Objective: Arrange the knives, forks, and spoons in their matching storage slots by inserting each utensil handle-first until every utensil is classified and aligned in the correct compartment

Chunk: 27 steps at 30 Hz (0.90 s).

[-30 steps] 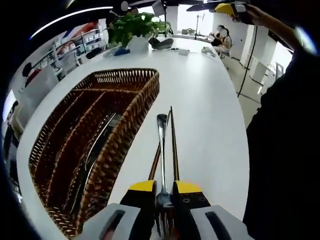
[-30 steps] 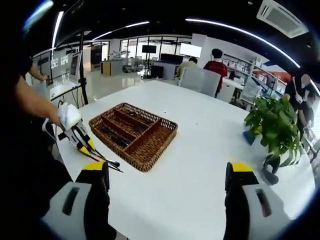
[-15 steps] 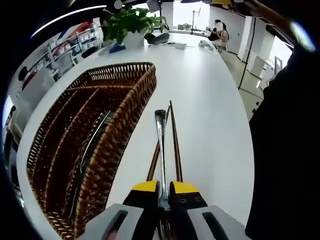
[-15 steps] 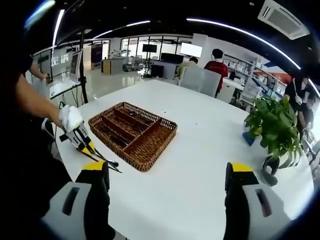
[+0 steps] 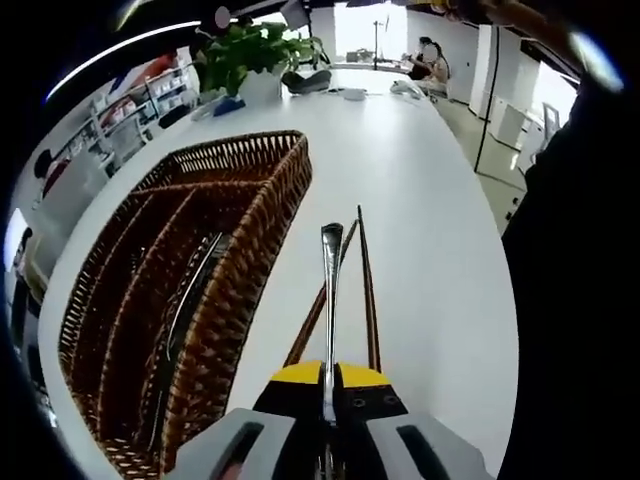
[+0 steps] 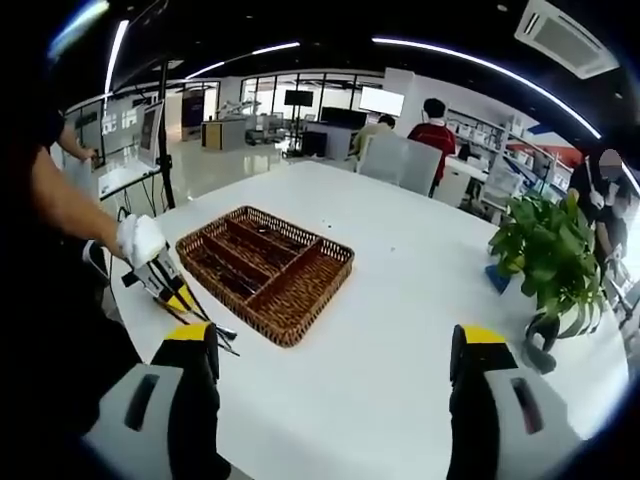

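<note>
One fork [image 5: 331, 290] is clamped handle-forward in the left gripper [image 5: 327, 385] beside the wicker tray [image 5: 262, 215], awaiting insertion into its matching slot, while the right gripper [image 6: 335, 345] is held wide apart.

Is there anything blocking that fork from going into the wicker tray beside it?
Only the wicker tray's near wall, which the fork in the left gripper must clear. Two brown chopsticks lie on the table beneath the fork, away from the tray.
</note>
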Motion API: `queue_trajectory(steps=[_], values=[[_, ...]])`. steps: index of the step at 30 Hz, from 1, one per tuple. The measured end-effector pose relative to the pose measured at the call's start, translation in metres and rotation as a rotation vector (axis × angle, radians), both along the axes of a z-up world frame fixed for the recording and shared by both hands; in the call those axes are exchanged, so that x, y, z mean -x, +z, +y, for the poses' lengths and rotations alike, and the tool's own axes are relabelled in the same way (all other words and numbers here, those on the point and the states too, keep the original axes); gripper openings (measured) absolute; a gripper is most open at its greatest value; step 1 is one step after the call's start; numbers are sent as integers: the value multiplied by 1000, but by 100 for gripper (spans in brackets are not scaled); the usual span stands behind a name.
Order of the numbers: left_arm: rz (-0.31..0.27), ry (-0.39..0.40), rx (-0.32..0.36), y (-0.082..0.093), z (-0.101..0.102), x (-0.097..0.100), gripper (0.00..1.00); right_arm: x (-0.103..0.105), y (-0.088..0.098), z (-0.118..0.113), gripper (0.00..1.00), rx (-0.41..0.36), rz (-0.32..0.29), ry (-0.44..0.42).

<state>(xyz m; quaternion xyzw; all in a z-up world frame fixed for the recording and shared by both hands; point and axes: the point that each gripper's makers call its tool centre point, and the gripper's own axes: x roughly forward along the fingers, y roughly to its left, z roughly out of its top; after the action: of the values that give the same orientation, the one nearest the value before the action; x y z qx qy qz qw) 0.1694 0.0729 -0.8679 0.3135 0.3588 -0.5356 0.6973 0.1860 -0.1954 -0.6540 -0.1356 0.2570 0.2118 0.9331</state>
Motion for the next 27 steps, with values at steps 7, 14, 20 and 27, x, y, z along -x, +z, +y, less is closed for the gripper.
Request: queue_trajectory(steps=[7,14,20,27], values=[[-17,-20,3,6,-2,-2,1,0,0,-2,98,2,0,-2],[-20,-43,10,12,-6,-2,0,-2,1,1,98,2,-3,6],[-32,-46,29,19,-9,-3,0,-2,1,1,98,2,-4,9],[-59,-55,52,29,-10,-5,0,-1,3,3,98,-2,-8,13]])
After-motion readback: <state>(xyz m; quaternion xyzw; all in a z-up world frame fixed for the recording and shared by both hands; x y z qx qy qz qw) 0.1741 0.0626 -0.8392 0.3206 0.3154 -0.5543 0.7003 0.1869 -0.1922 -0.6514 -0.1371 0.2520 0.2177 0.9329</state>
